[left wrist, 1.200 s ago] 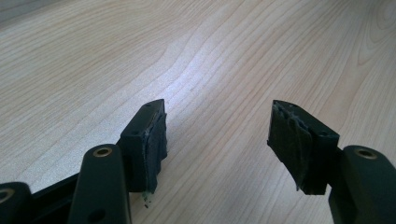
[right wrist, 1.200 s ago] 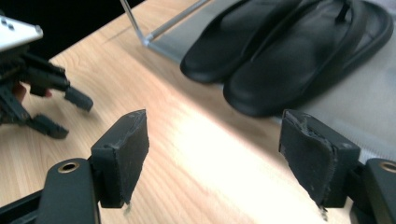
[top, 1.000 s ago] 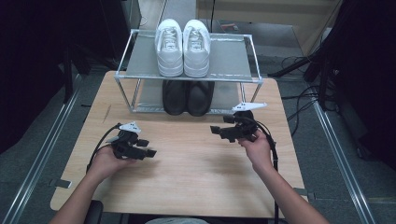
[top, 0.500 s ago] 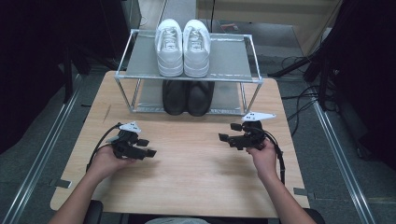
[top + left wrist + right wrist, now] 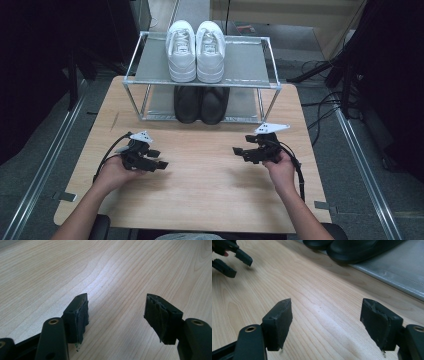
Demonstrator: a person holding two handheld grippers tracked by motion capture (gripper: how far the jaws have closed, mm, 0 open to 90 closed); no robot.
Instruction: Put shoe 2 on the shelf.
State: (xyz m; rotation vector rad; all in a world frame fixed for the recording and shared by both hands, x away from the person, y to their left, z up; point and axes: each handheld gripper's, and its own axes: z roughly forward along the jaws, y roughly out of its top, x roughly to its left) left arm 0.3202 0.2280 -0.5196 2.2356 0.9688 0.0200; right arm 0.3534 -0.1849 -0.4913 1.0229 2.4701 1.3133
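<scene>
With jaws spread empty, the right gripper [image 5: 245, 151] has been lowered to the worktop [image 5: 210, 175], level with the left gripper [image 5: 159, 161] at lower left.

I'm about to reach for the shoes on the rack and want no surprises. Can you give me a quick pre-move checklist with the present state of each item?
1. Left gripper open, nothing between its jaws: ok.
2. Right gripper open, nothing between its jaws: ok.
3. Table between the grippers and the rack free of obstacles: ok.
4. White shoes side by side on the top shelf, upright: ok.
5. Black shoes on the lower shelf, reachable from the front: ok.
6. Rack fixed to the table: cannot tell.
</scene>
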